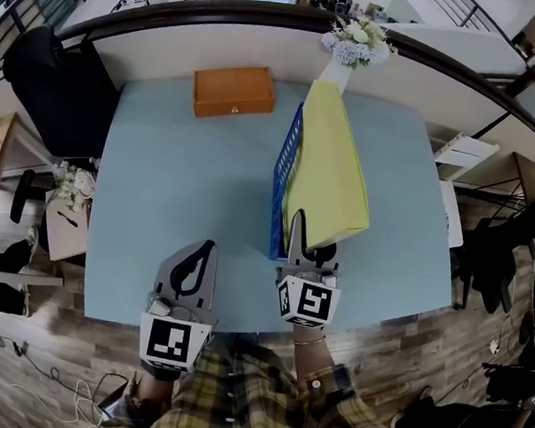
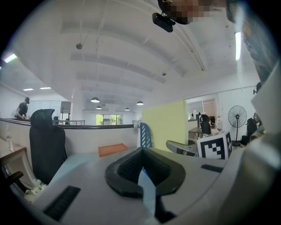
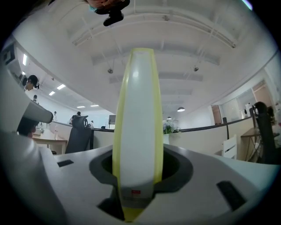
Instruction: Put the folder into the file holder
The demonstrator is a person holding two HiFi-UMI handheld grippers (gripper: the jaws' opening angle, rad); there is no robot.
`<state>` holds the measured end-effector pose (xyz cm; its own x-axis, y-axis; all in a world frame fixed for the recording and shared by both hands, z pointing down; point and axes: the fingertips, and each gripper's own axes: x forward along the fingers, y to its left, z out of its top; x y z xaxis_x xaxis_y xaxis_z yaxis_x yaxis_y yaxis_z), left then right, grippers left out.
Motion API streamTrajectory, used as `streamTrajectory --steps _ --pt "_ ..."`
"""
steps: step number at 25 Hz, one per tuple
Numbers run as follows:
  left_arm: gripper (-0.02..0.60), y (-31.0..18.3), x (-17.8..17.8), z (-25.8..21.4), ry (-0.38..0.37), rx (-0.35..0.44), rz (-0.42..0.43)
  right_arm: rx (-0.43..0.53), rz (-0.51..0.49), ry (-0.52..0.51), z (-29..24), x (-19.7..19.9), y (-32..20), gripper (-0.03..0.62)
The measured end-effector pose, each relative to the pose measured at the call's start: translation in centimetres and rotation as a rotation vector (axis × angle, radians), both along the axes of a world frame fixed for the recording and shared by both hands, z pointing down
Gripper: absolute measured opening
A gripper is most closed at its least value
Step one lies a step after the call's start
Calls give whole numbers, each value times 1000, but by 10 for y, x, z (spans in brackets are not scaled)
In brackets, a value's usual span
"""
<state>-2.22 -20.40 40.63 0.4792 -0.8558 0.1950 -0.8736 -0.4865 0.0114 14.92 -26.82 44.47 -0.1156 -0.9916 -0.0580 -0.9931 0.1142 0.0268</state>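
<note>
The right gripper's [image 1: 310,243] fingers [image 1: 295,239] clamp the folder [image 1: 328,167]; the left gripper [image 1: 207,250] sits alongside, fingers together.

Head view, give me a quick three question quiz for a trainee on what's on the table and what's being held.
1. True or false: the right gripper is clamped on the yellow folder.
2. The file holder is: A red, B blue, C black.
3. What flat thing lies on the table near its far edge, left of the file holder?
Key: 1 true; 2 B; 3 the orange box.
</note>
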Motion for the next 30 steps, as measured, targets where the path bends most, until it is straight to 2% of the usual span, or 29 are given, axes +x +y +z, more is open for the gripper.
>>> streamTrajectory --steps 7,21,30 --pt "-9 0 3 6 13 -11 1 -97 -8 25 28 0 -3 167" --pt "-9 0 10 6 29 -15 14 -205 -39 48 56 1 -2 192" --pt "-9 -1 14 8 31 -14 26 -234 -70 73 57 -7 2 250"
